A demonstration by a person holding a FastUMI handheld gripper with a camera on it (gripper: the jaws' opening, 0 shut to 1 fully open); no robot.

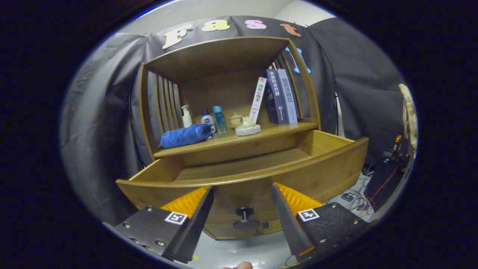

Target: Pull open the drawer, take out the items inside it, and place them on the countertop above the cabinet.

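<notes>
A wooden cabinet stands ahead with its drawer (261, 179) pulled out. The part of the drawer's floor that I see is bare wood. The round dark knob (245, 218) on the drawer front sits between my fingers, a little below their tips. My gripper (242, 188) is open, its fingers wide apart and holding nothing, just in front of the drawer's front panel. On the countertop (276, 131) above the drawer lie a rolled blue towel (185, 135), several small bottles (207, 119), a small teapot (235, 119) and a pale green piece on a stone base (248, 127).
Three books (278, 96) lean at the right of the shelf under its wooden top. Black cloth hangs behind and beside the cabinet. Cables and small devices (358, 200) lie on the floor at the right. A fingertip (239, 265) shows below the fingers.
</notes>
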